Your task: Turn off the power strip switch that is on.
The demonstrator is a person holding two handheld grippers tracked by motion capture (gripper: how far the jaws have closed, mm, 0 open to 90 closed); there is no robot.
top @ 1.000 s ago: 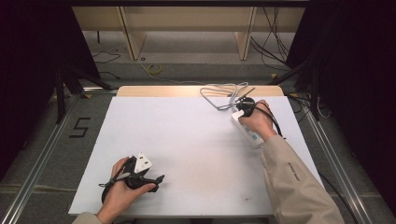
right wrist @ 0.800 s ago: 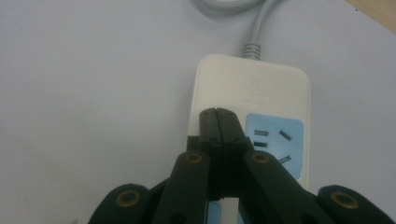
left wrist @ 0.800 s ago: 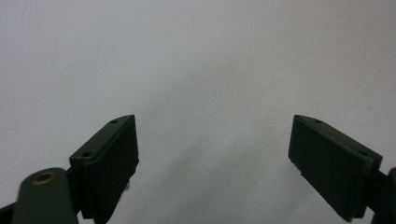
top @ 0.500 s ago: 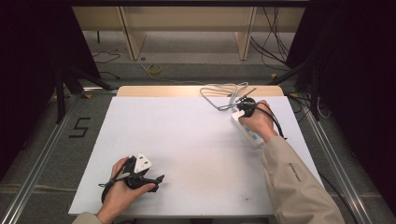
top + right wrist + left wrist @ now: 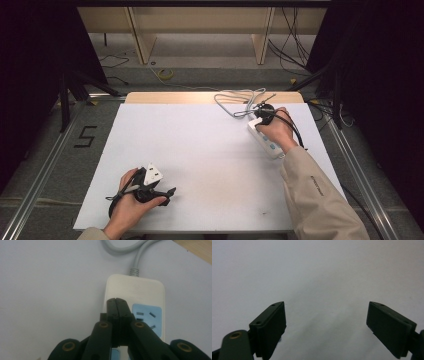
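The left claw [image 5: 167, 192] sits low on the left side of the white bench [image 5: 200, 150], near the front edge. A hand [image 5: 131, 202] holds it. In the left gripper view its two jaws stand wide apart, with bare white bench between them. It holds nothing.

On the right side of the bench, toward the back, lies a white power strip [image 5: 265, 140]. In the right gripper view the strip [image 5: 135, 290] has a blue socket panel [image 5: 148, 318]. Its grey cord [image 5: 130, 248] runs from the far end and curls away. In the high view the cord [image 5: 235, 100] loops at the back edge of the bench.

The right claw [image 5: 116, 302] is shut tight, its two jaws pressed flat together. Its tip is over the strip, just beside the blue panel. I cannot tell if it touches the strip. The right hand [image 5: 277, 130] is over the strip too.
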